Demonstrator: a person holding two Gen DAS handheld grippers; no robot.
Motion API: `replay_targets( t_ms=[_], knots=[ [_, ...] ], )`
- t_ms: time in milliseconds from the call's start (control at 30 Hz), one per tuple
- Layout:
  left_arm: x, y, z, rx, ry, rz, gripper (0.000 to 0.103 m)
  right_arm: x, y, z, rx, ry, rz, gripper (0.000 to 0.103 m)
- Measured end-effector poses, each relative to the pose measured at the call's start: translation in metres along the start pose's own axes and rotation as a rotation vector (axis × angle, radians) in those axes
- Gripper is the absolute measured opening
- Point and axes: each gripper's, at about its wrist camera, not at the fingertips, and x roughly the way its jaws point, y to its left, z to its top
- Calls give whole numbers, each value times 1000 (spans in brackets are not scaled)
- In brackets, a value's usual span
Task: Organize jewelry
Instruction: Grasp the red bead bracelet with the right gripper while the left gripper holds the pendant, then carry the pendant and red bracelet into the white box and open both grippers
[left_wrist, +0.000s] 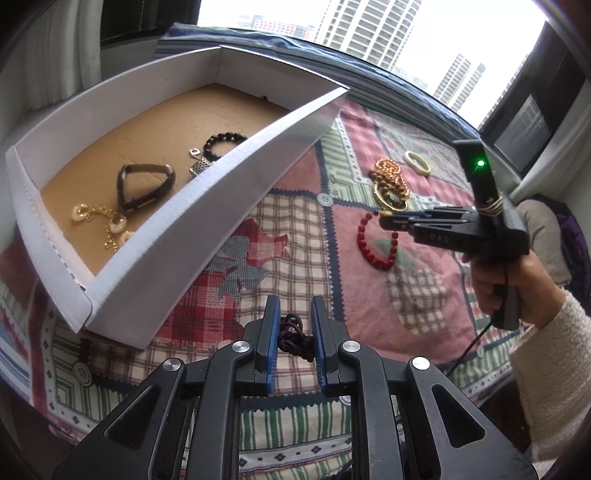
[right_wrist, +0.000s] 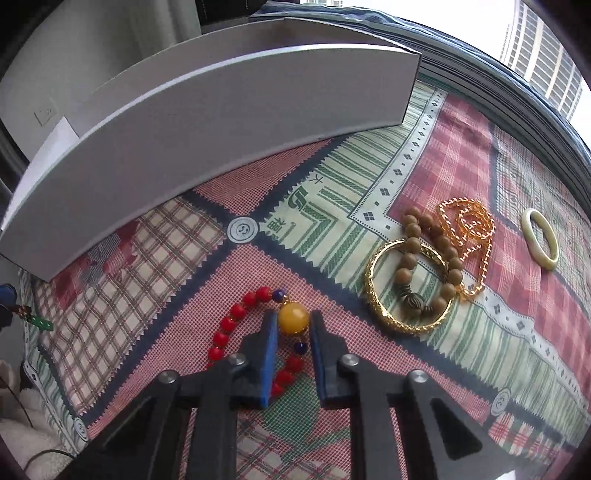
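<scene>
Two right gripper (right_wrist: 293, 334) jaws flanking yellow bead (right_wrist: 293, 318), red bracelet (right_wrist: 236, 325) on quilt (right_wrist: 369, 177)

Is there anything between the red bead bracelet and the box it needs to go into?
Nothing lies on the quilt between the red bead bracelet and the box. The only barrier is the box's near white wall, which the right gripper, closed around the bracelet's yellow bead, must lift it over.

red bead bracelet (right_wrist: 236, 332) | yellow bead uppermost | flat on quilt, beside white box (right_wrist: 221, 122)
</scene>
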Motion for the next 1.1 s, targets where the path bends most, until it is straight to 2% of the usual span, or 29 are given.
replay_targets(
  t_ms=[133,367,467,600,700,800,1100],
  knots=[
    [-10,-3,3,12,-6,-6,15,-45,6,-5,59,-75,60,18],
    [-60,1,25,20,-65,-46,15,-117,39,9,33,-179,82,18],
    [-86,15,43,21,-106,-16,15,-139,54,25,22,-225,106,18],
    [-108,46,71,-2,-154,65,15,-154,81,53,-4,-274,154,18],
    [-110,72,92,-28,-172,125,15,-151,106,80,-32,-279,179,18],
    [-95,98,112,-65,-162,160,15,-136,134,112,-73,-269,189,18],
    [-11,170,155,-195,-60,202,15,-36,189,199,-92,-164,214,18]
  ],
)
